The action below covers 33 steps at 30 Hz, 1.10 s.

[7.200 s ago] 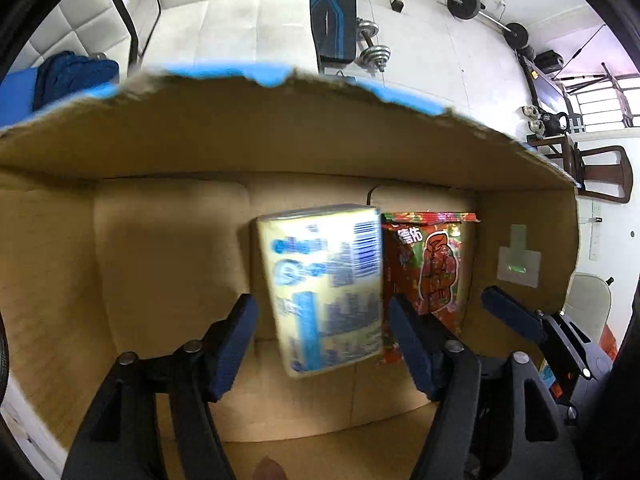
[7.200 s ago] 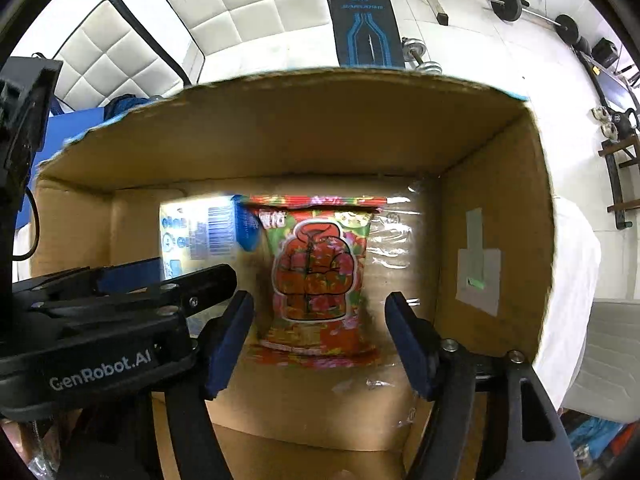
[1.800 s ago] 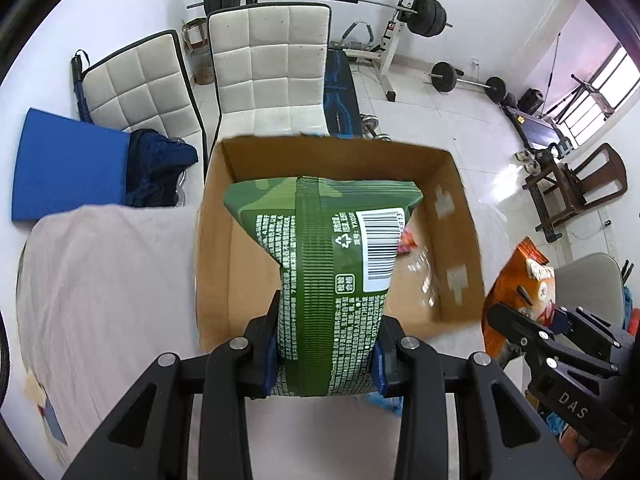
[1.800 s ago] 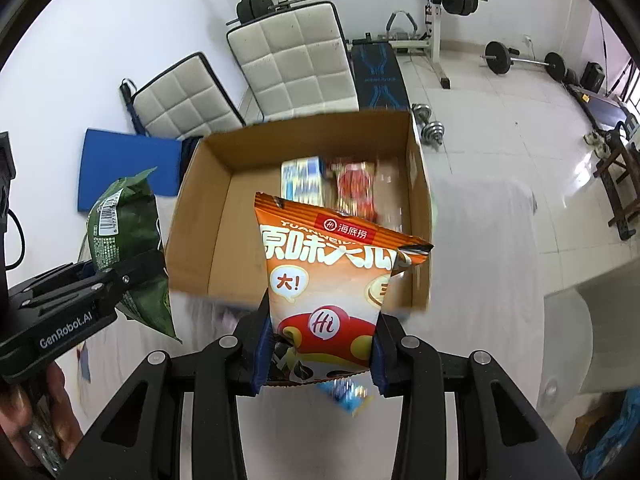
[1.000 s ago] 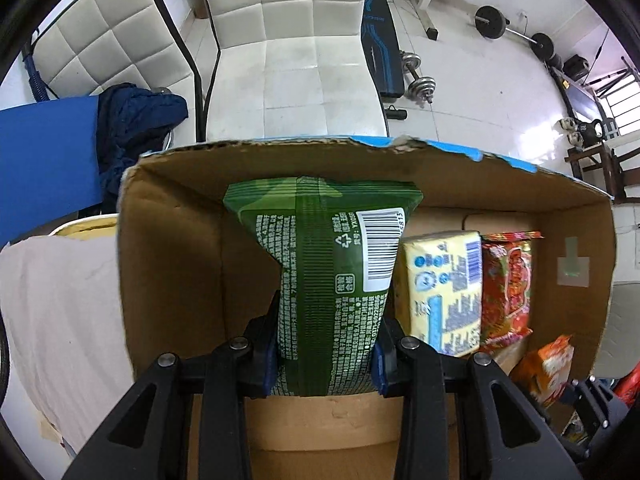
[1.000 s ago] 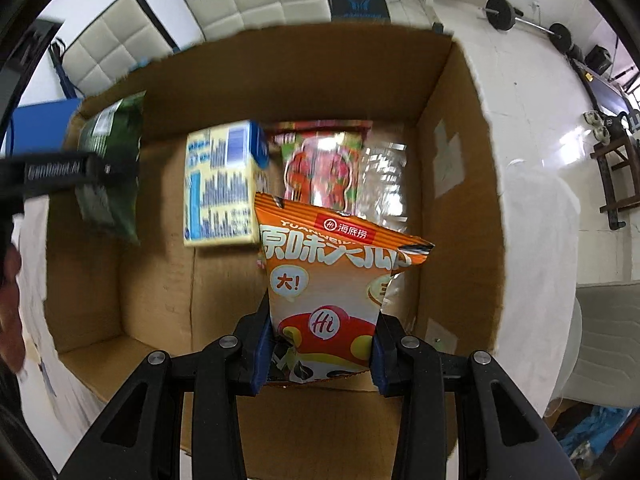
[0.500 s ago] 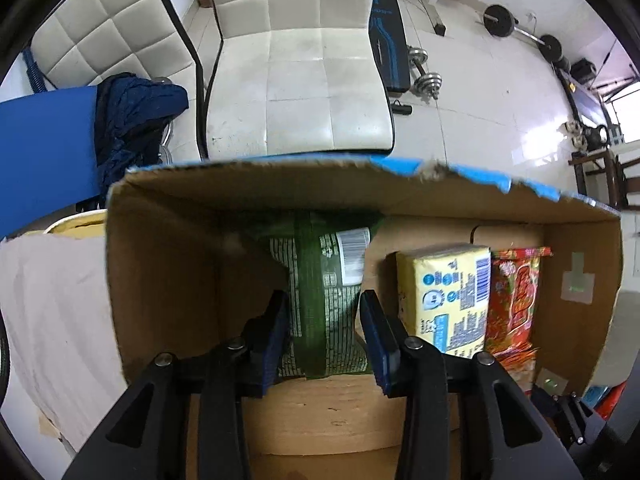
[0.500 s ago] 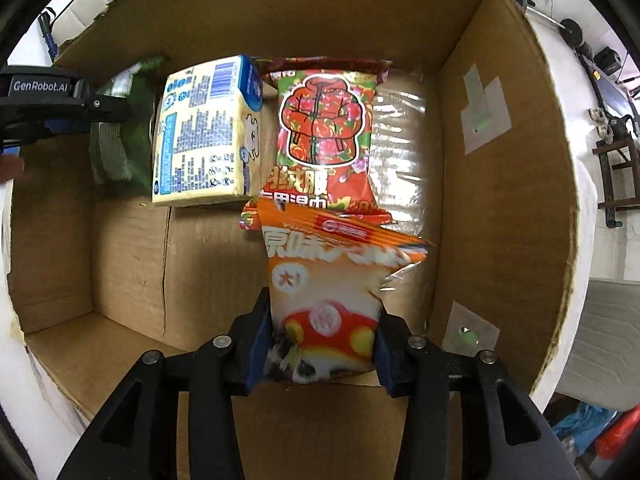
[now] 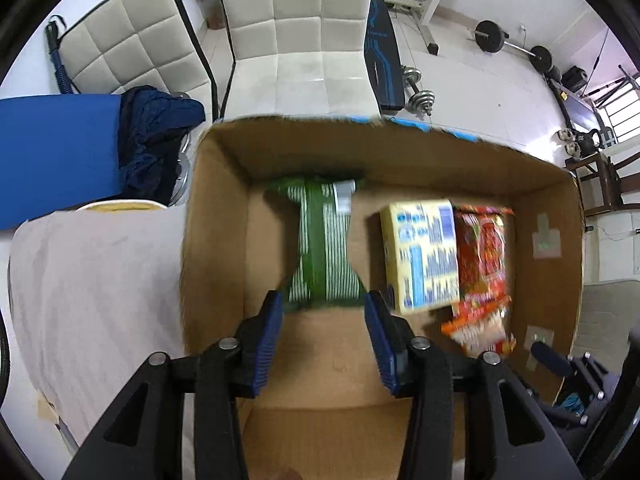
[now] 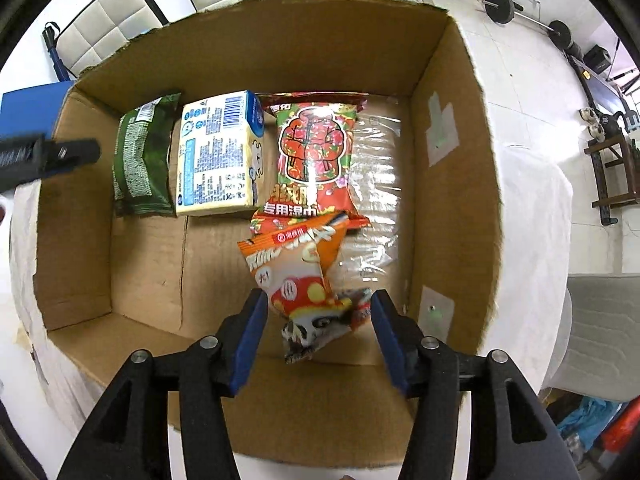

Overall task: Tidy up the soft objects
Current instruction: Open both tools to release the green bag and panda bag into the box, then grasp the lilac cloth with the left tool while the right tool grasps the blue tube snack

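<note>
Both my jaws are opening, left gripper point(image 9: 324, 312) clear of the green bag point(image 9: 325, 248) at twelve o'clock, right gripper point(image 10: 318, 312) around the orange bag point(image 10: 304, 276), which could snag and lift from the box point(image 10: 256, 40).

Bright, even daylight; heavy fisheye bending with dark corners, motion blur in the left wrist view.
</note>
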Each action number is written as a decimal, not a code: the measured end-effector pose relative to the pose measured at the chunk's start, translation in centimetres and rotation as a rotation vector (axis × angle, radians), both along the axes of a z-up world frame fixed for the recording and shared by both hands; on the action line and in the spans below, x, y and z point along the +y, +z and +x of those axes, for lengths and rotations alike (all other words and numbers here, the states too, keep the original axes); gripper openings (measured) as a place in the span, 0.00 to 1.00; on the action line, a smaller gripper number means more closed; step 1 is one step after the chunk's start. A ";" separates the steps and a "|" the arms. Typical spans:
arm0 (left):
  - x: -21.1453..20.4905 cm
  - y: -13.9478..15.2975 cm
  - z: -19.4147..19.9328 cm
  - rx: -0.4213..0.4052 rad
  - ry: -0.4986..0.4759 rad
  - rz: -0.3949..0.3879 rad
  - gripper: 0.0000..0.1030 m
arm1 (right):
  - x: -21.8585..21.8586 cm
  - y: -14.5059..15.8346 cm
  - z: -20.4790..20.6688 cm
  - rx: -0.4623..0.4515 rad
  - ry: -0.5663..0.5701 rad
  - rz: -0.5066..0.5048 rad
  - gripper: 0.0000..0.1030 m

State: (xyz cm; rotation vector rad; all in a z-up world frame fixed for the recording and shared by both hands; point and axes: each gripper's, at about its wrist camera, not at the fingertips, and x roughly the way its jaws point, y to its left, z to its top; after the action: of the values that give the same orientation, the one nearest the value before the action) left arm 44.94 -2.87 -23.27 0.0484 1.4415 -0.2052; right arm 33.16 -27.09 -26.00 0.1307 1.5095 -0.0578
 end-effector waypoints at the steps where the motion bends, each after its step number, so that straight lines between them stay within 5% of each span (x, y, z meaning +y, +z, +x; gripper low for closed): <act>1: 0.2 0.3 -0.6 -0.006 0.004 -0.004 0.42 | 0.1 0.4 -0.3 -0.005 -0.003 0.003 0.56; 4: 0.6 1.5 -3.2 -0.030 0.012 -0.016 0.43 | 0.2 1.5 -1.4 -0.029 -0.003 0.000 0.73; 9: 1.1 3.7 -6.8 -0.076 0.035 -0.041 0.46 | 1.4 3.4 -3.5 -0.073 0.014 -0.022 0.80; 14: 1.8 6.0 -10.3 -0.138 0.069 -0.057 0.83 | 2.0 5.8 -5.8 -0.130 0.022 -0.039 0.86; 18: 2.2 7.6 -12.6 -0.171 0.084 -0.066 0.89 | 2.3 8.1 -7.9 -0.184 0.026 -0.055 1.00; 27: 2.2 11.8 -16.9 -0.333 0.097 -0.012 0.99 | 2.6 13.6 -11.9 -0.310 0.011 -0.084 1.00; 33: 2.2 12.1 -18.3 -0.351 0.111 -0.021 0.99 | 2.6 15.4 -13.0 -0.346 0.009 -0.066 1.00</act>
State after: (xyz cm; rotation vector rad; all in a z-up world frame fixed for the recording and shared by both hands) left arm 26.68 -0.71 -11.14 -0.0130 1.0885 -0.1137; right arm 20.20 -24.45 -10.57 0.0761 1.1617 -0.0733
